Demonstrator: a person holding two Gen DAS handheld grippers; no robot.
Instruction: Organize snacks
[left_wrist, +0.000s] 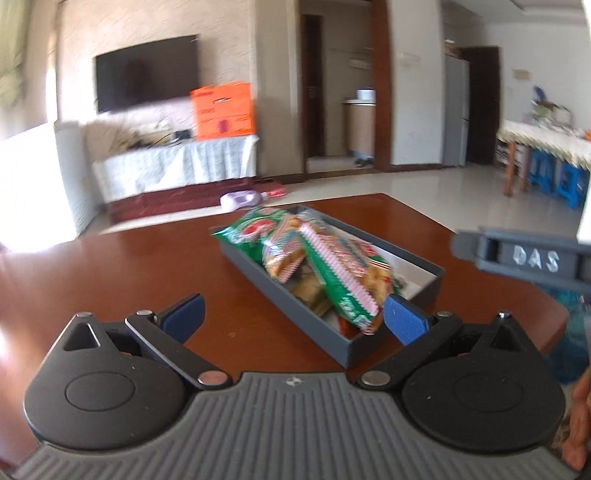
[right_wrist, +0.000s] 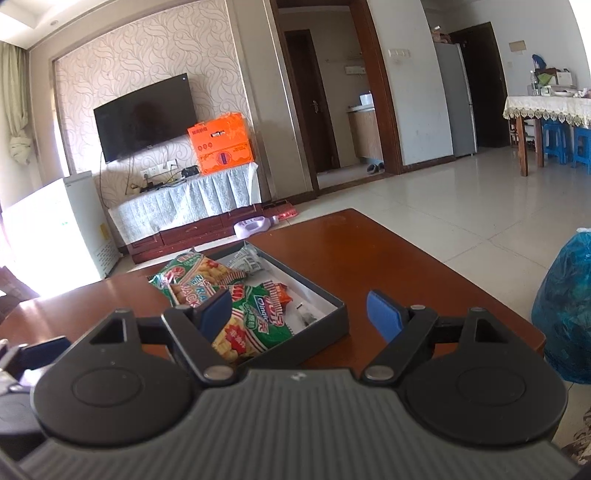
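snack packets (left_wrist: 317, 266) piled in a dark open box (left_wrist: 288, 312) on the brown table (left_wrist: 110, 266), at 12 o'clock of both grippers | left gripper (left_wrist: 295, 317) fingers spread apart, nothing between | right gripper (right_wrist: 303, 314) fingers wide apart, nothing gripped | blue bag (right_wrist: 565, 306) at 3 o'clock

My right gripper (right_wrist: 301, 314) hangs wide open, holding nothing. At eleven o'clock a dark tray (right_wrist: 334, 295) on the reddish wooden table (right_wrist: 388, 251) holds green snack packets (right_wrist: 255, 325). A blue plastic bag (right_wrist: 565, 306) sits at three o'clock.

Wall television (right_wrist: 144, 122), orange carton (right_wrist: 221, 148), blue bag (right_wrist: 565, 306)
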